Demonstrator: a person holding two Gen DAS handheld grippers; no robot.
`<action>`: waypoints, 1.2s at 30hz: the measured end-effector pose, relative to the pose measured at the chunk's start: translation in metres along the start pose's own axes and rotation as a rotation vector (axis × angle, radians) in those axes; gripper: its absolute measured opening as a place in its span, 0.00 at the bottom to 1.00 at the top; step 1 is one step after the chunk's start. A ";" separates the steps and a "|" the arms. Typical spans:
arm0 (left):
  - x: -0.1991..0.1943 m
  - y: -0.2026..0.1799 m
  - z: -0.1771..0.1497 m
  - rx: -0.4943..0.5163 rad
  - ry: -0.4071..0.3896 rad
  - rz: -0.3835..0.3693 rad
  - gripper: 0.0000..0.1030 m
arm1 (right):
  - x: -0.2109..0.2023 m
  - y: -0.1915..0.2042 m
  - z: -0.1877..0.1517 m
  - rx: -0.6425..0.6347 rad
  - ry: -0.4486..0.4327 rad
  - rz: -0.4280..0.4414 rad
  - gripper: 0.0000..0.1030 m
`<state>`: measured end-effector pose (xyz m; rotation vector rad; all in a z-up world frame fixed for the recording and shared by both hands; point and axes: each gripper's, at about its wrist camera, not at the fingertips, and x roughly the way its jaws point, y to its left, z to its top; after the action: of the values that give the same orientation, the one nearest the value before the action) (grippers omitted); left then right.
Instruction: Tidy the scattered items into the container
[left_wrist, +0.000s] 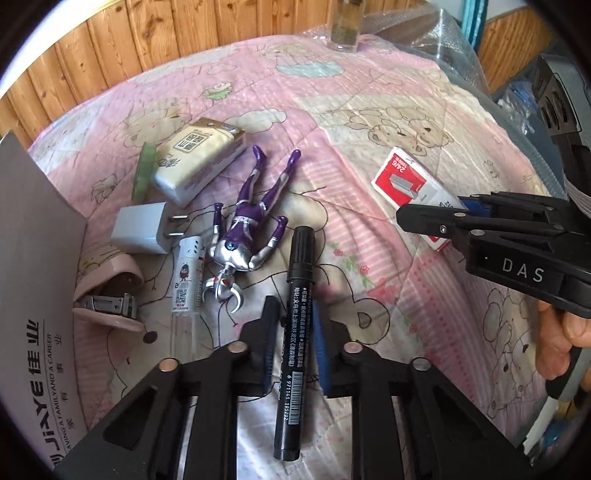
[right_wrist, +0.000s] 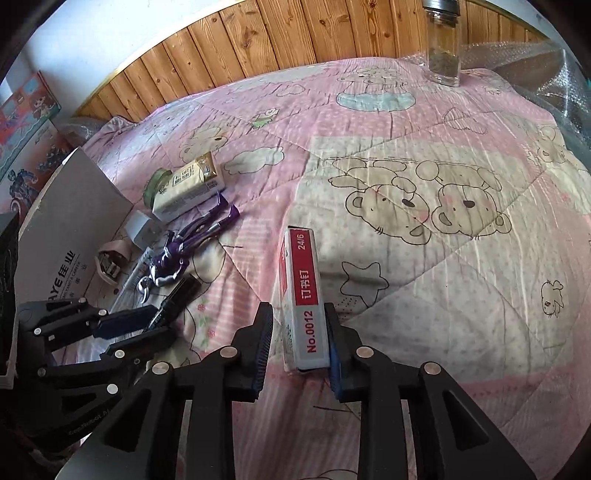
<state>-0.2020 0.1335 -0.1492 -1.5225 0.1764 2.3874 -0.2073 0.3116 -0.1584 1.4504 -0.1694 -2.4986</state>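
So the left gripper (left_wrist: 293, 350) has its jaws pinched on a black marker (left_wrist: 293, 332). The marker's long axis runs straight along the fingers: cap end points away toward the middle of the quilt (left_wrist: 369, 110), barcode end sticks back between the gripper arms.

Right gripper (right_wrist: 299, 343) is clamped on a staple box (right_wrist: 301, 295), red and white, stood on its narrow side. Its length points away from the gripper, up the quilt. The right pad sits flat on the box; the left pad looks like it barely touches, hard to tell for sure.

The rest of the clutter sits left of the marker: a purple and silver figure (left_wrist: 247, 225) lying on its back, head toward the gripper and legs pointing away, just beside the marker cap. Next to it a small white spray bottle (left_wrist: 188, 280), a white charger (left_wrist: 142, 229), a tissue pack (left_wrist: 199, 162) with a green thing (left_wrist: 144, 170) tucked against it, and a pink stapler (left_wrist: 110, 299) by the cardboard box (left_wrist: 33, 258) at the left edge. That box's flap stands up right beside the stapler. A glass jar (right_wrist: 443, 48) stands far off by the wood panelling, well apart from everything.
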 end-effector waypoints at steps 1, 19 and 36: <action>-0.001 0.002 0.001 -0.012 0.005 -0.006 0.13 | -0.001 0.001 0.001 -0.002 -0.006 0.000 0.15; -0.045 -0.011 0.005 -0.069 -0.026 -0.087 0.13 | -0.035 0.000 -0.016 0.082 -0.040 0.058 0.15; -0.115 -0.002 -0.018 -0.107 -0.152 -0.100 0.13 | -0.083 0.059 -0.034 0.016 -0.089 0.071 0.15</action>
<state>-0.1413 0.1088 -0.0528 -1.3528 -0.0603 2.4538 -0.1297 0.2777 -0.0927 1.3156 -0.2536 -2.5115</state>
